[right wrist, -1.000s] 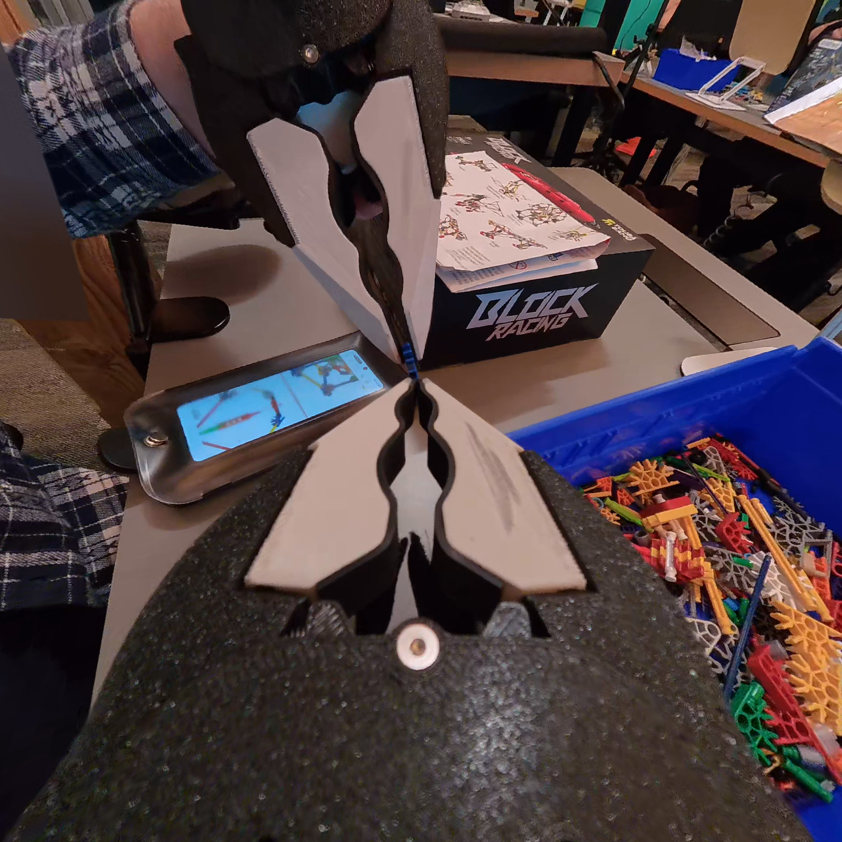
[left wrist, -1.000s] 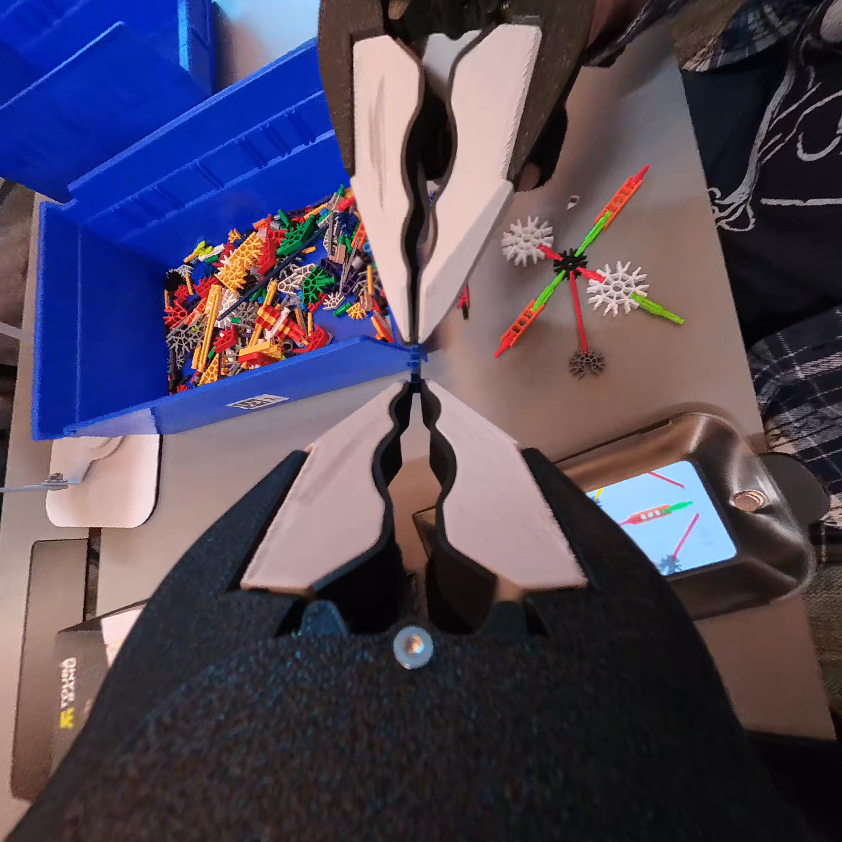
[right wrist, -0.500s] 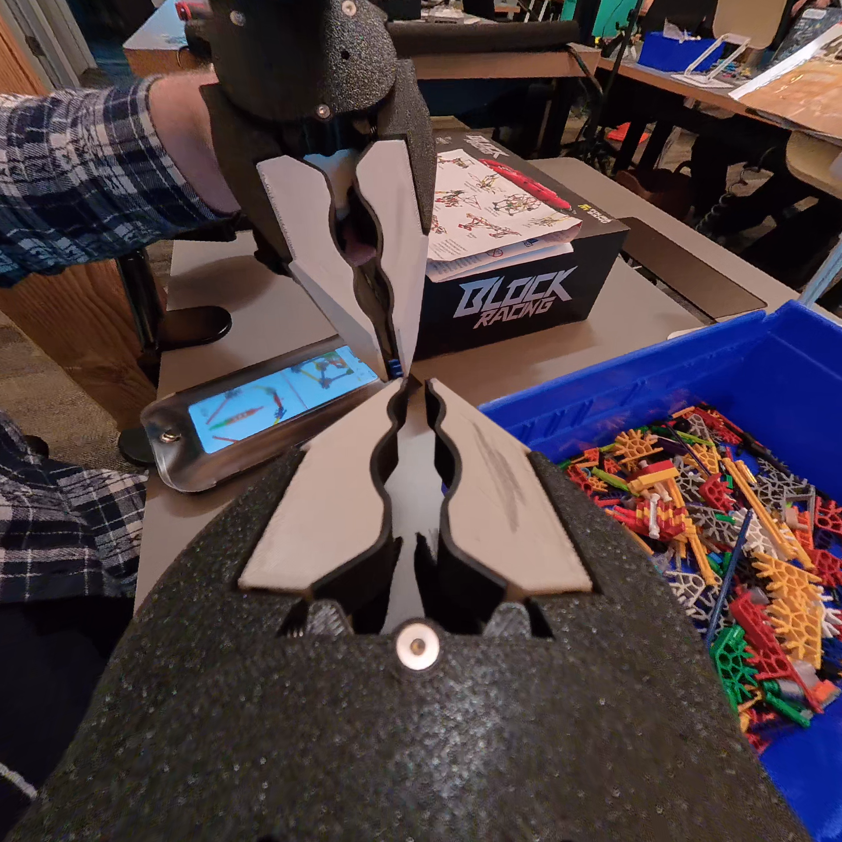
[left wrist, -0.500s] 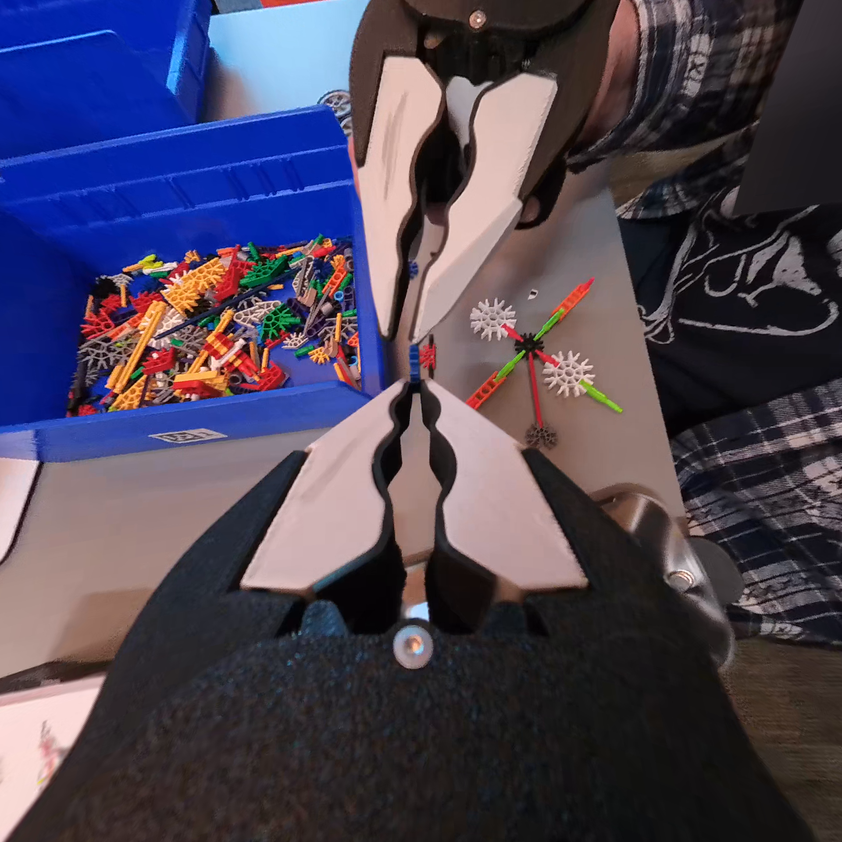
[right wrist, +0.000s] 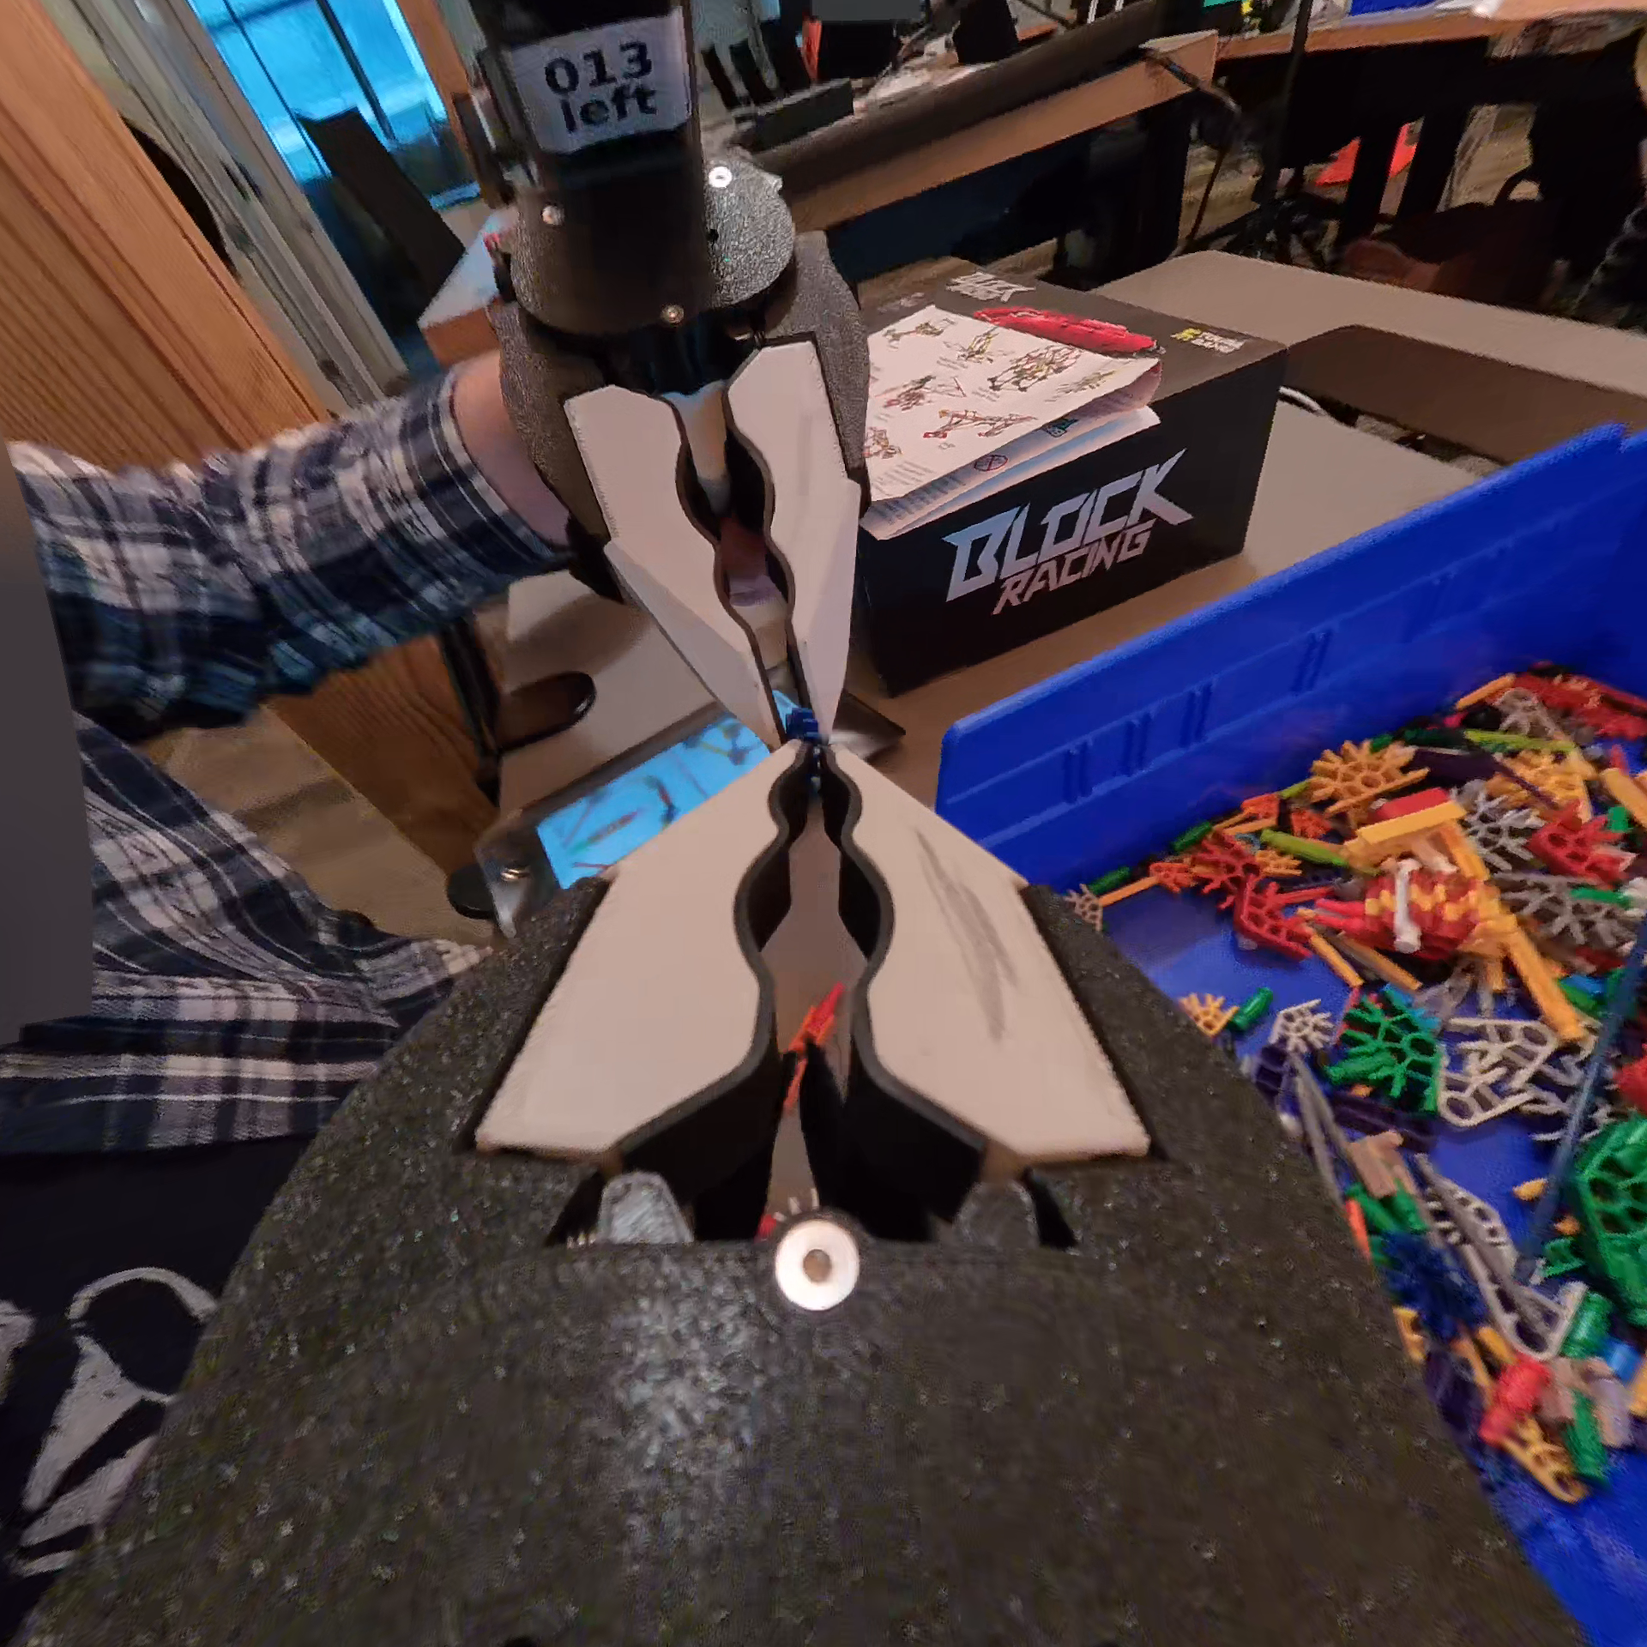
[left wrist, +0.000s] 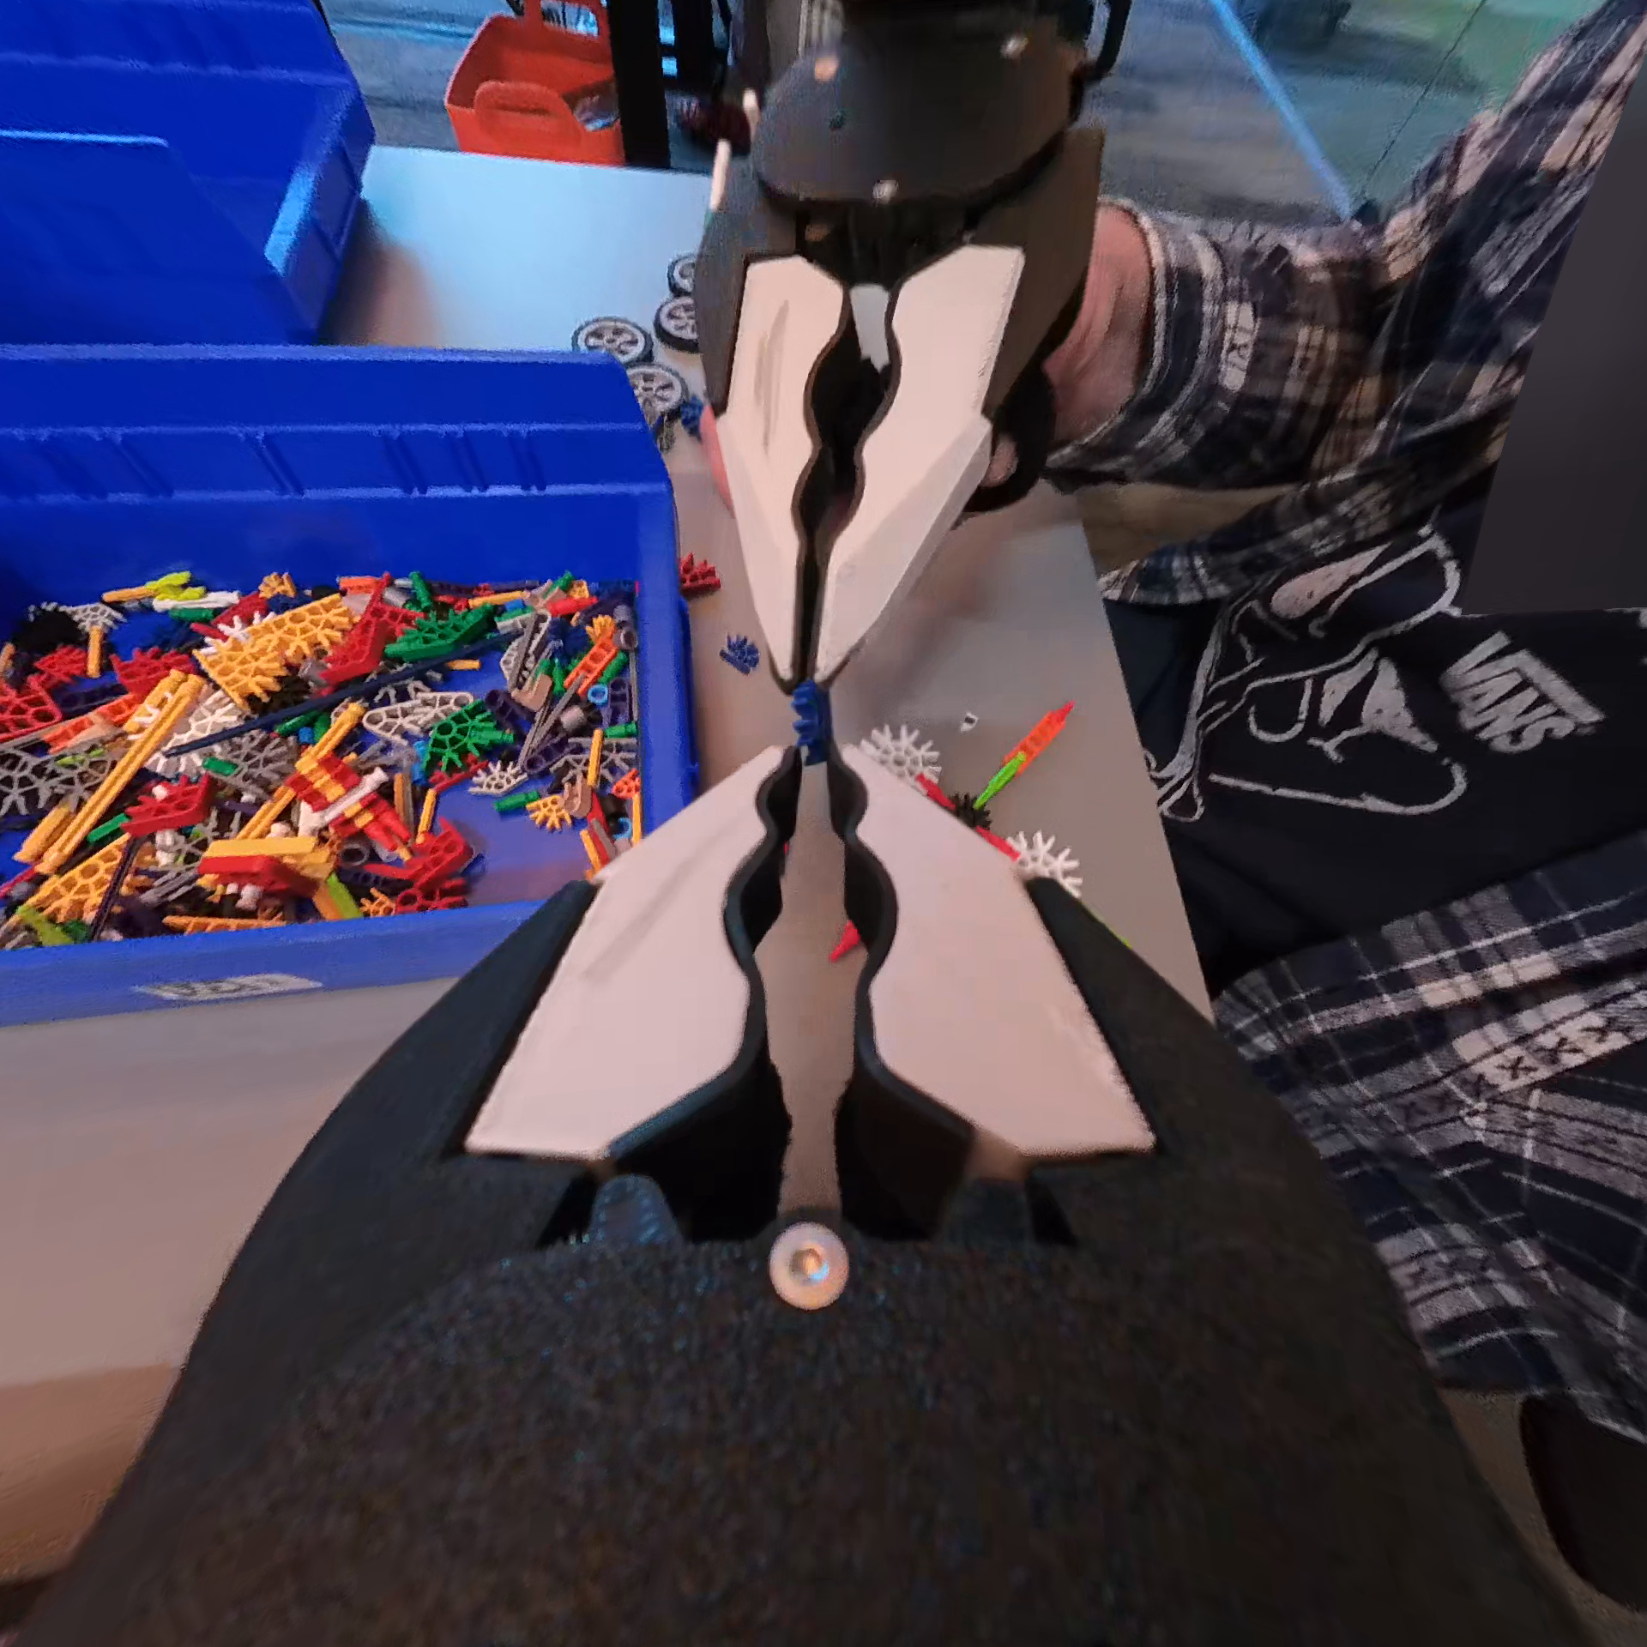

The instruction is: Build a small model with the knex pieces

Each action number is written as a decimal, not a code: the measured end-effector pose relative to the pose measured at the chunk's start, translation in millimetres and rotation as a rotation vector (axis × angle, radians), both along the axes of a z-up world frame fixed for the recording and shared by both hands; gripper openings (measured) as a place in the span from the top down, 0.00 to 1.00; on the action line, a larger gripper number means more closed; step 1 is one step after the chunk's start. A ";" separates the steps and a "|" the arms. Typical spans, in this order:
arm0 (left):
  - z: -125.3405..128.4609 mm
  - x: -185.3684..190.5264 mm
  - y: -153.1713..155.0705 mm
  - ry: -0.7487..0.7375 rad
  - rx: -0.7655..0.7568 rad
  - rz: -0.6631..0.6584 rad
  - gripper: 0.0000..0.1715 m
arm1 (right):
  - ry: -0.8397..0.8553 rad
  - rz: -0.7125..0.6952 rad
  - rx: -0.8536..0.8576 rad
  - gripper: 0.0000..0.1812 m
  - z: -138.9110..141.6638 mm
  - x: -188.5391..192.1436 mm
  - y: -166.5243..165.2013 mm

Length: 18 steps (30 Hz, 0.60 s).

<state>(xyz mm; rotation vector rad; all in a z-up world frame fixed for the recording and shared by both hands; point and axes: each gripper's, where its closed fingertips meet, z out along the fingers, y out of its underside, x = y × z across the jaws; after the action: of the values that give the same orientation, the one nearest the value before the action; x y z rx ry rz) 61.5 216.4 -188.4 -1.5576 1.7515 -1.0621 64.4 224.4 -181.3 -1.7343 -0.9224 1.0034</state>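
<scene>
Blue connector piece clenched tip-to-tip by left tongs and right tongs, loose wheels only in left view.

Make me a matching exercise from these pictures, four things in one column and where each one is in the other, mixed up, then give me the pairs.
Things:
1. small blue piece
2. mixed colourful pieces
3. instruction sheet
4. small wheels

Places:
A. on top of the black box
B. on the table behind the blue bin
C. pinched between the tips of both grippers
D. inside the blue bin

Pairs: 1-C, 2-D, 3-A, 4-B
</scene>
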 end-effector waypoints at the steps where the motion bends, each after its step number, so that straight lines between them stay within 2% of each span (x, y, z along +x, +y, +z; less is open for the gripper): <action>1: 1.0 1.2 0.9 -0.006 -0.005 0.003 0.96 | 0.025 0.000 -0.025 1.00 0.5 2.6 -0.2; 4: 0.5 2.0 6.9 -0.004 0.008 0.029 0.87 | 0.106 -0.002 -0.086 1.00 3.3 8.8 -1.2; 10: -4.2 -5.2 8.0 0.020 0.020 0.045 0.86 | 0.169 -0.013 -0.128 1.00 4.2 18.7 -0.3; 18: -28.6 -14.3 6.0 0.137 0.109 0.040 0.87 | 0.120 -0.039 -0.101 1.00 -1.1 24.2 -3.3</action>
<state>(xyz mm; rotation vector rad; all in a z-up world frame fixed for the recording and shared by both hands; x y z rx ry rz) 47.2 222.4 -216.9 -1.6233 1.8281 -0.8439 88.6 221.0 -182.5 -1.7477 -0.7705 1.1316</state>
